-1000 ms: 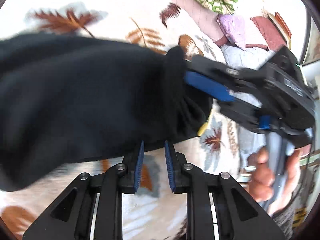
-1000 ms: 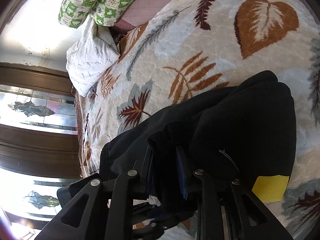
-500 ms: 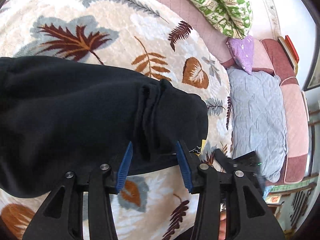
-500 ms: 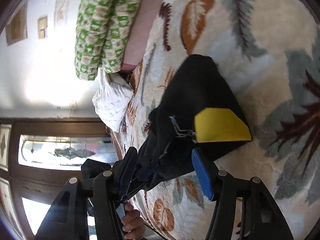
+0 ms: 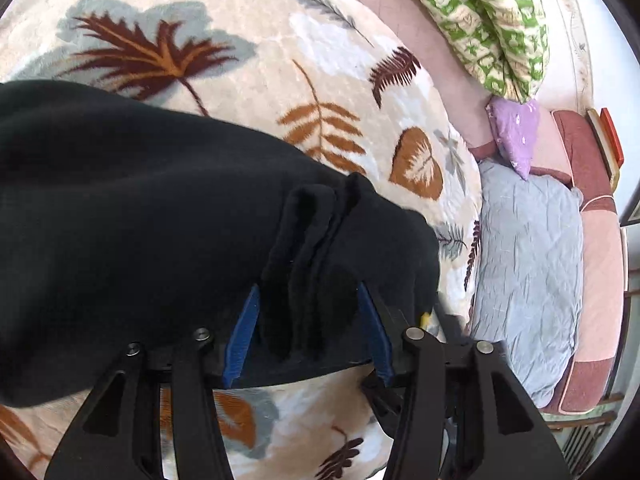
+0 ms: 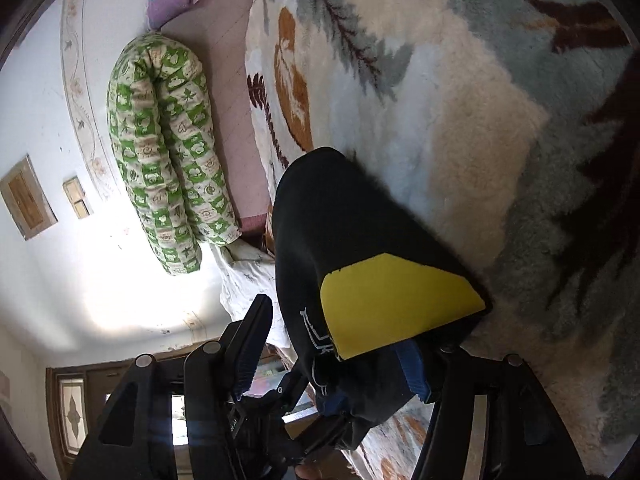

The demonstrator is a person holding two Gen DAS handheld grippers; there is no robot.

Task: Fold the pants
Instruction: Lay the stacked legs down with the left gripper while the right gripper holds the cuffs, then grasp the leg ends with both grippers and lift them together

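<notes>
In my left view, my left gripper [image 5: 306,332] is spread wide, its 2 blue pads flanking a bunched fold of the black pants [image 5: 140,220], which spread toward 9 o'clock over the leaf blanket [image 5: 280,60]. In my right view, my right gripper [image 6: 332,354] is spread wide around the pants' yellow-patch [image 6: 394,300] end.

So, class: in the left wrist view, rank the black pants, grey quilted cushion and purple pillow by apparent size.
1. Black pants, though nearest the camera.
2. Grey quilted cushion.
3. Purple pillow.
</notes>
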